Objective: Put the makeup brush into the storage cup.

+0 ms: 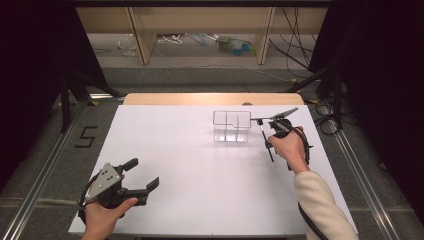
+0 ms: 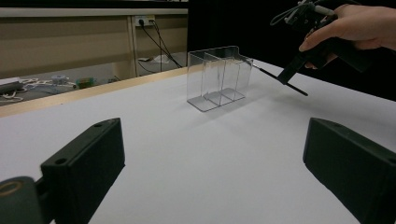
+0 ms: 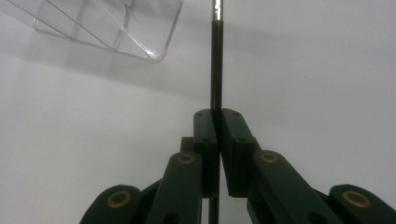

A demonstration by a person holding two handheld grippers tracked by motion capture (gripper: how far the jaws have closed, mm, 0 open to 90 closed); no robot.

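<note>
A clear plastic organizer (image 1: 231, 114) with several compartments stands upright on the white table (image 1: 190, 170), right of centre toward the back. It also shows in the left gripper view (image 2: 217, 74) and the right gripper view (image 3: 116, 28). My right gripper (image 1: 265, 136) (image 3: 218, 116) hangs just right of it, shut on a thin black rod (image 1: 269, 149) (image 3: 215, 56) with a silver section. The rod's far end lies close to the organizer's right wall; contact cannot be told. My left gripper (image 1: 142, 174) (image 2: 212, 158) rests near the front left corner, open with nothing between its fingers.
A wooden strip (image 1: 210, 98) runs along the table's far edge. Beyond it are table legs, cables and litter on the floor (image 1: 200, 45). Metal rails (image 1: 45, 165) flank the table on both sides. Dark curtains close in left and right.
</note>
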